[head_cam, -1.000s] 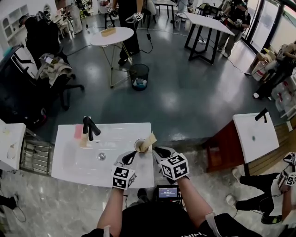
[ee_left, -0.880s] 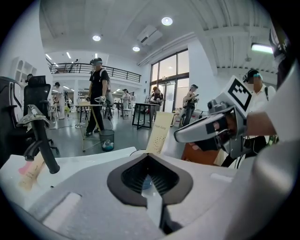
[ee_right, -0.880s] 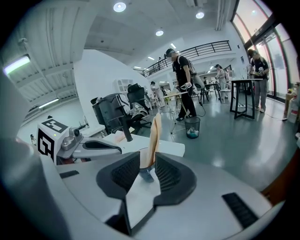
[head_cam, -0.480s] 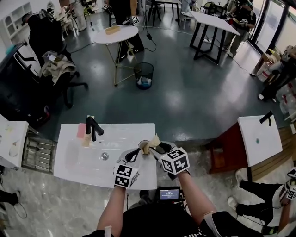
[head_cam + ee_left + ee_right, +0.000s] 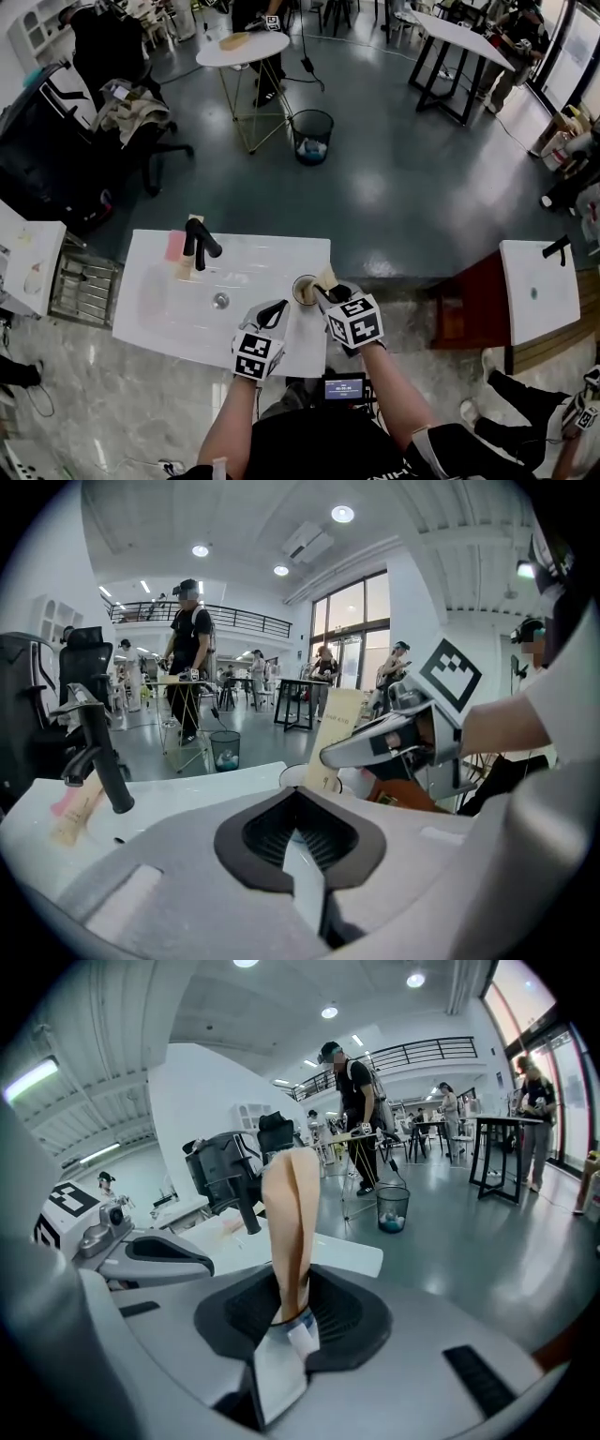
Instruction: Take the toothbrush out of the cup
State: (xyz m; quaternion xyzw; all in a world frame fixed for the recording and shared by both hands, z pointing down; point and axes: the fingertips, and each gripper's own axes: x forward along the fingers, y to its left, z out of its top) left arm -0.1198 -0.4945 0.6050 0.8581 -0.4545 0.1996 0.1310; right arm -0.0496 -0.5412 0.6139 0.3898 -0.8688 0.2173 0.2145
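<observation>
While the right gripper [image 5: 325, 293] pinches the toothbrush [image 5: 327, 278], a flat beige carton, its jaws have just been closing and now press on the carton's sides, as the right gripper view shows. The carton stands tilted, with its lower end in the cup [image 5: 302, 291] and its top leaning over the rim toward the person. The cup sits near the front right corner of a white washbasin counter [image 5: 272, 262]. The left gripper [image 5: 277, 309] hangs just beside the cup on its left, above the counter's front edge, with its jaws pressed together and nothing between them. On the counter a black faucet [image 5: 199, 242] rises at the back left, a pink item [image 5: 174, 246] lies touching or just beside its base, and a round drain [image 5: 221, 300] sits in the shallow basin in front of them. A metal rack [image 5: 82, 291] stands against the counter's left end. Beyond the counter stretches a glossy dark grey floor [image 5: 375, 187], with a wire waste bin [image 5: 312, 136] near a round white table [image 5: 242, 47] and black office chairs [image 5: 56, 159] to the left. A second white counter [image 5: 534, 291] with its own black faucet stands well apart at the right, and several people stand or sit around the room's far side.
</observation>
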